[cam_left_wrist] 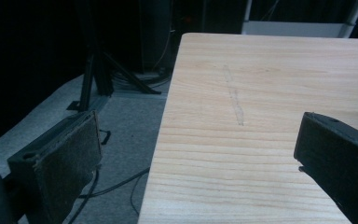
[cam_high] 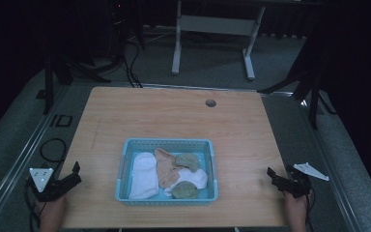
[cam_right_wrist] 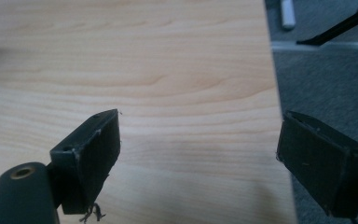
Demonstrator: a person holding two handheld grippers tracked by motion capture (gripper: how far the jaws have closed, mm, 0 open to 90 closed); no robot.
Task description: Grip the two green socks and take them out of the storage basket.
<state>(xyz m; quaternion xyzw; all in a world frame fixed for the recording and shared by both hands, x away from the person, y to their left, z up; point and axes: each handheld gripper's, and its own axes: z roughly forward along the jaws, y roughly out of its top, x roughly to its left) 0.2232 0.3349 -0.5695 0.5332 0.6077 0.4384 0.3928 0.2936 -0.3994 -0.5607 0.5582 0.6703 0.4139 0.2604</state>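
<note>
**Both grippers wait wide at the worktop's near corners, basket of cloths between them**

In the high view the light wooden worktop (cam_high: 174,116) takes up the middle of the frame. A pale blue basket (cam_high: 166,142) sits in its lower centre, well apart from either gripper. Inside the basket lie several small cloth pieces: a white cloth (cam_high: 143,175) along the left side, an orange cloth (cam_high: 165,166) in the middle, another white piece (cam_high: 193,178) to the lower right, and two green cloths, one (cam_high: 187,161) toward the upper right of the basket and one (cam_high: 184,190) at its lower edge.

The left gripper (cam_high: 75,173) hangs at the lower left of the frame, at the worktop's left edge, held by a hand (cam_high: 52,212) coming in from the bottom. In the left gripper view its jaws stand far apart with nothing between them; one is over the grey floor (cam_left_wrist: 121,121), the other over the wood.

The right gripper (cam_high: 272,175) sits at the lower right of the high view, near the worktop's right edge. In the right gripper view its jaws are spread wide and empty, one above the wood grain, the other above the floor beside the edge.

A round cable hole (cam_high: 210,103) marks the upper part of the worktop.
</note>
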